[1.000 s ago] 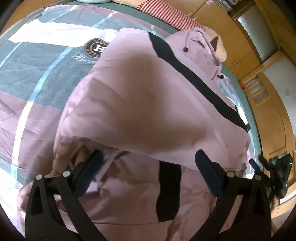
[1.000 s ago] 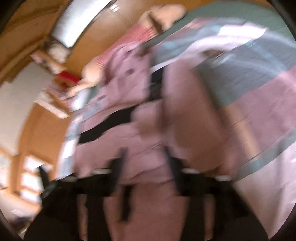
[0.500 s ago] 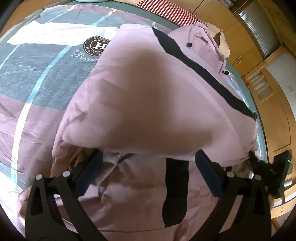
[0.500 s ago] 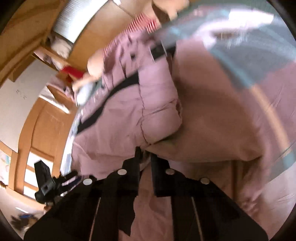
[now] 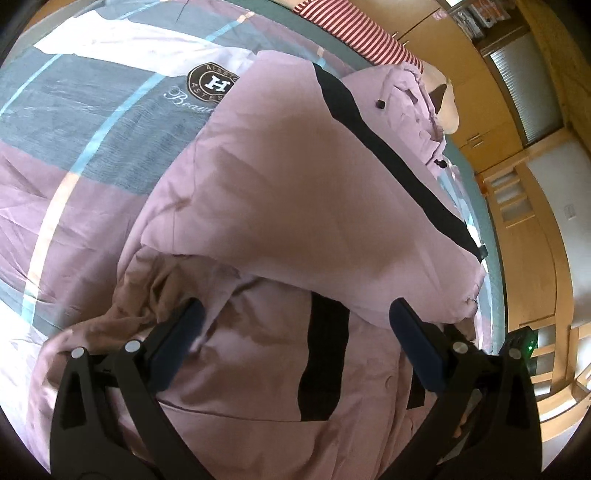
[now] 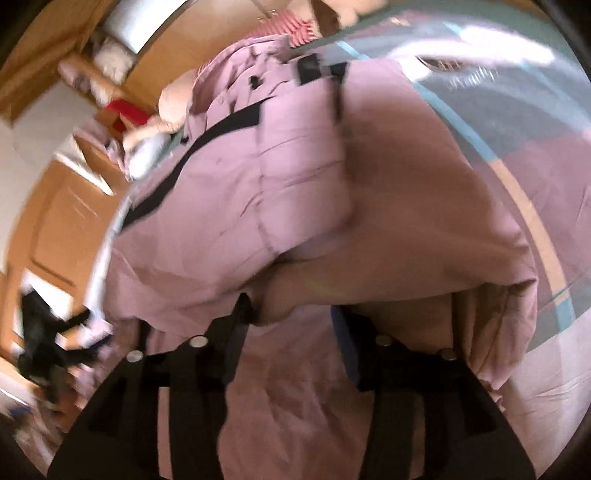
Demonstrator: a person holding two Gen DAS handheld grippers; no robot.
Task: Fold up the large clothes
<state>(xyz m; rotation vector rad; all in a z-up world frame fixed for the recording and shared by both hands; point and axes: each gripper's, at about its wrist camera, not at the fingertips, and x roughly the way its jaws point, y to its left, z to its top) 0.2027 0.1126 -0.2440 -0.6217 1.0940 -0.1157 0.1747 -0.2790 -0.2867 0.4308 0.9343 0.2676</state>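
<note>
The big puffy pink jacket with black stripes [image 5: 295,192] lies on the bed's striped cover [image 5: 92,122], one side folded over, more folding left, while the left tongs [image 5: 295,325] stand wide and the right tongs [image 6: 291,317], just opening, hold nothing.

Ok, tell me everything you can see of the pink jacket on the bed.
The pink jacket is a puffy, padded-looking garment in dusty pink with black stripes and small black toggles near its collar. It lies on the patterned duvet, collar toward the striped pillow, with one padded section folded over the rest, leaving creased fabric exposed nearest the cameras. The left gripper stands wide open over that lower fabric. The right gripper, whose jaws have just been opening, grips nothing.
</note>
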